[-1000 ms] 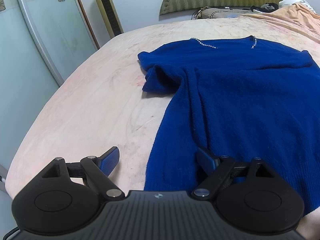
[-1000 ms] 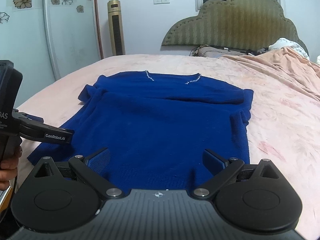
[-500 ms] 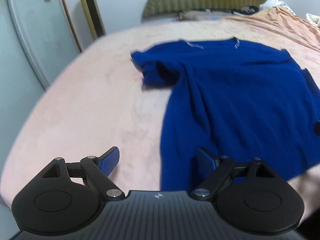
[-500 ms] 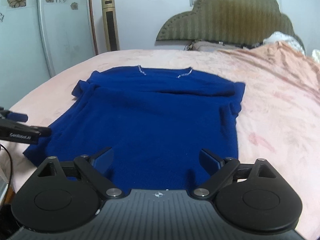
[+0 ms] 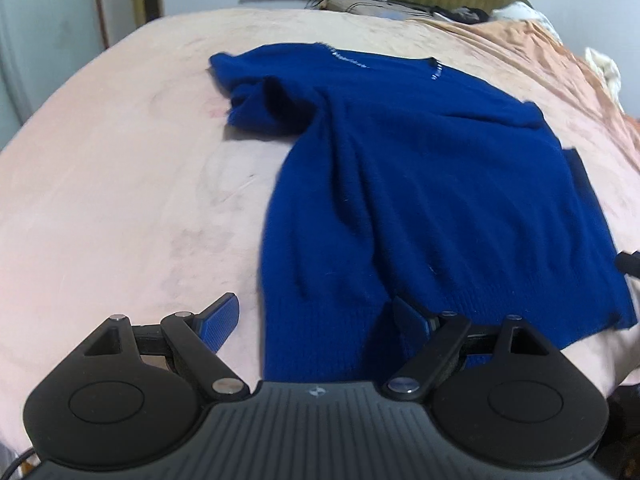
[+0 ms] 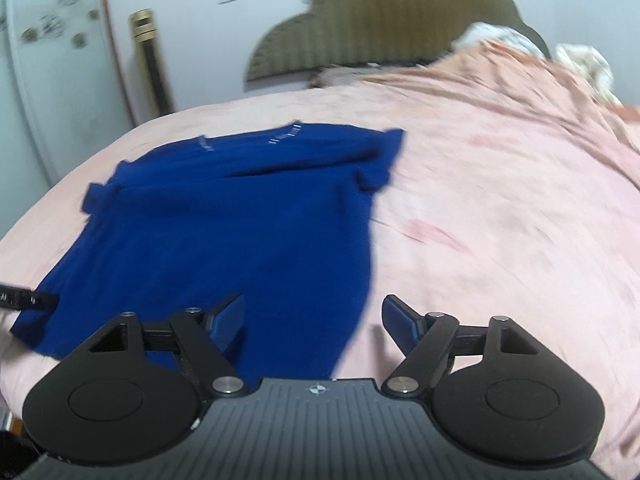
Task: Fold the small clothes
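Observation:
A dark blue knit sweater (image 5: 420, 184) lies flat on the pink bed, neckline at the far end, its left sleeve bunched at the shoulder. It also shows in the right wrist view (image 6: 240, 232). My left gripper (image 5: 316, 316) is open and empty, its jaws astride the sweater's near left hem corner. My right gripper (image 6: 314, 314) is open and empty, astride the near right hem edge. The tip of the left gripper shows at the left edge of the right wrist view (image 6: 24, 300).
The pink bedspread (image 5: 120, 208) covers the whole bed. An olive headboard (image 6: 380, 28) and pillows stand at the far end. A rumpled peach blanket (image 6: 520, 92) lies at the far right. A gold tower fan (image 6: 150, 60) and a wardrobe stand to the left.
Both grippers have swung outward toward the sweater's near hem corners: the left view has turned right, the right view has shifted toward the right edge. Both stay open; the sweater has not moved.

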Demonstrator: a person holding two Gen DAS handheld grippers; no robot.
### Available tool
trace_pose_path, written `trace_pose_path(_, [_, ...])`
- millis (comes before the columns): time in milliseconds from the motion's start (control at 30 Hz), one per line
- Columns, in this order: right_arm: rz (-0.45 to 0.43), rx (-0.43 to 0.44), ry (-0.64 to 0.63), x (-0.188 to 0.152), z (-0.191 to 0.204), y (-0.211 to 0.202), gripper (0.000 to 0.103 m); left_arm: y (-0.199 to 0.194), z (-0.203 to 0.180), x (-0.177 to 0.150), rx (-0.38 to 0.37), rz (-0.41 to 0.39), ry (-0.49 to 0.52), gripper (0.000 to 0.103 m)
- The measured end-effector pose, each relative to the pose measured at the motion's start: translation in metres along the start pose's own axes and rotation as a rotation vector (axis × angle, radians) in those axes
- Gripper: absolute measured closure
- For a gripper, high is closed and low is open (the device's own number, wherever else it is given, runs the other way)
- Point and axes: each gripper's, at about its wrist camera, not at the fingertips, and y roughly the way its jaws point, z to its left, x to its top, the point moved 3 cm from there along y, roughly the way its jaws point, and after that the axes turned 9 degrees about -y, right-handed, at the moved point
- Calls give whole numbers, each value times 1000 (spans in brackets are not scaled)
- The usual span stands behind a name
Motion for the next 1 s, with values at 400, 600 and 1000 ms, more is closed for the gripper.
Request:
trace_pose_path(400, [69,43,-31,-16,13,14,44,-3,-5,-6,-11,-35,25,21])
trace_pose_path(600, [65,113,-36,-14,25,10,45,-3,-5,-7,7,-44,27,21])
trace_pose_path(1000, [55,150,7,-13,26,11,44,-2,-4,-7,44,-49,18,18])
